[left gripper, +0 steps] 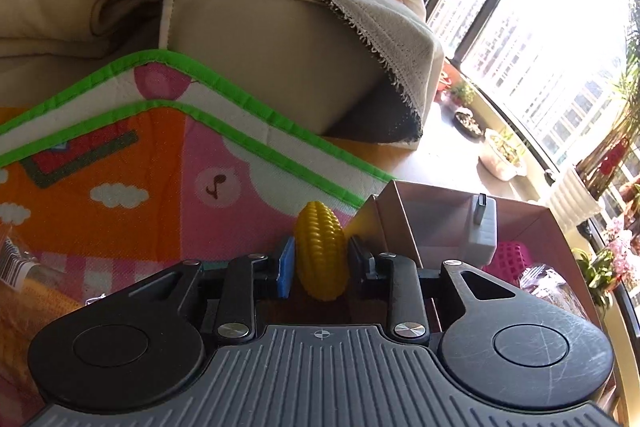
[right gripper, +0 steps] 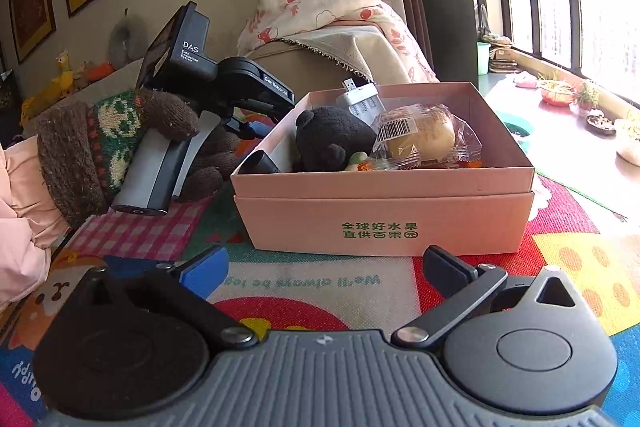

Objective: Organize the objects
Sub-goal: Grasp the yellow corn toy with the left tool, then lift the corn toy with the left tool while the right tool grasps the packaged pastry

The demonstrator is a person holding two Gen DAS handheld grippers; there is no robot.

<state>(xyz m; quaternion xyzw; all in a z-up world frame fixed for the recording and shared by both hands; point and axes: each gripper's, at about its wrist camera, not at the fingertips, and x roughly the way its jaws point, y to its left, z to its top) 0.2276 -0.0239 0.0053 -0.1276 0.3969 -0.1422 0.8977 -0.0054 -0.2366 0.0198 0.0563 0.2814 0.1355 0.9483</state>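
Carrying corn (left gripper: 320,259) toward box (right gripper: 384,203), left tool (left gripper: 322,263) is squeezing it. Right tool (right gripper: 324,267) is hanging wide open, empty. Box is already holding bear (right gripper: 332,139), bun (right gripper: 420,139); corn still outside.

The box (right gripper: 384,223) stands on the play mat (right gripper: 312,283), before the sofa arm (right gripper: 320,67). In the box, the plush toy (right gripper: 332,139) lies left of the wrapped bun (right gripper: 420,139), and the charger (right gripper: 360,99) is behind them. The left tool (left gripper: 320,259) has the toy corn (left gripper: 320,251) between its fingers, at the left of the box.
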